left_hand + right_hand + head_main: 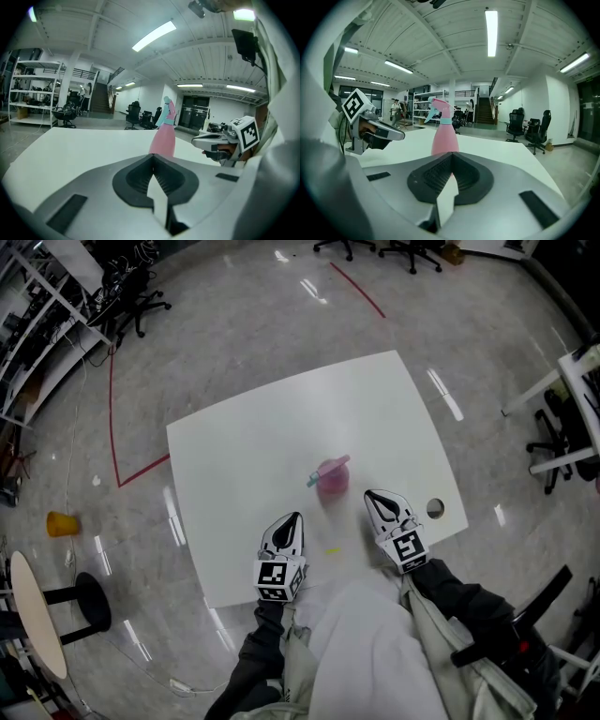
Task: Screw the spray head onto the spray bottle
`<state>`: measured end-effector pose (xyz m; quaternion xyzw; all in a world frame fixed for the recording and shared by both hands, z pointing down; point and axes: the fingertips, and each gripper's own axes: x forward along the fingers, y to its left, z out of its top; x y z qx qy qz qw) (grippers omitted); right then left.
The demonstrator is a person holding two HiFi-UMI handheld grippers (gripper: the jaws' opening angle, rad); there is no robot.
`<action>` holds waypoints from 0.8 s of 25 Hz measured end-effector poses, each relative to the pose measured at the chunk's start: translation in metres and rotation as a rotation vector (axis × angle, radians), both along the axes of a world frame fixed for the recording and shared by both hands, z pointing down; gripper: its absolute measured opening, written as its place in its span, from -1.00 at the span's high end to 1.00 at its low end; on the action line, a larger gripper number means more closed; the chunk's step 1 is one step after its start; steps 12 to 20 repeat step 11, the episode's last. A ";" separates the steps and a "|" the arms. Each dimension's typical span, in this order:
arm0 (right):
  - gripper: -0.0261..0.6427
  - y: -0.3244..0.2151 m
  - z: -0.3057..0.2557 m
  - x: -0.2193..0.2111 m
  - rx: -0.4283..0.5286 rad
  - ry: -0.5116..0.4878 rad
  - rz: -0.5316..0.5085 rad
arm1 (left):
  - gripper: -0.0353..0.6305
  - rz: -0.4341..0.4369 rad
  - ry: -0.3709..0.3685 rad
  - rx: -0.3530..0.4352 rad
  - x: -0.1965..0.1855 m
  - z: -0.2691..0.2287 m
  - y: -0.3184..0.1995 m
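Note:
A pink spray bottle (332,478) stands upright on the white table (281,437), its pink spray head with a blue collar and nozzle sitting on top. The left gripper view shows the bottle (164,133) straight ahead, and the right gripper view shows the bottle (443,133) too. My left gripper (292,518) rests on the table near the front edge, to the bottle's left and nearer to me, jaws shut and empty. On the other side, my right gripper (379,497) lies just right of the bottle, also shut with nothing in it. Neither gripper touches the bottle.
A round hole (435,508) is in the table near its right corner. A small yellow speck (332,550) lies between the grippers. On the floor are red tape lines (141,470), a yellow object (62,523), a round side table (37,615) and office chairs (131,306).

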<state>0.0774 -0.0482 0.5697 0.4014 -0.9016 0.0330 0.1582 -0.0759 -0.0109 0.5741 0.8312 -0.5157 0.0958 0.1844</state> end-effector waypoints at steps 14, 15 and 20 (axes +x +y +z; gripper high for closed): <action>0.94 0.000 0.004 -0.002 -0.013 -0.001 -0.021 | 0.88 -0.001 0.002 -0.023 0.002 0.007 0.000; 0.94 0.000 0.004 -0.002 -0.013 -0.001 -0.021 | 0.88 -0.001 0.002 -0.023 0.002 0.007 0.000; 0.94 0.000 0.004 -0.002 -0.013 -0.001 -0.021 | 0.88 -0.001 0.002 -0.023 0.002 0.007 0.000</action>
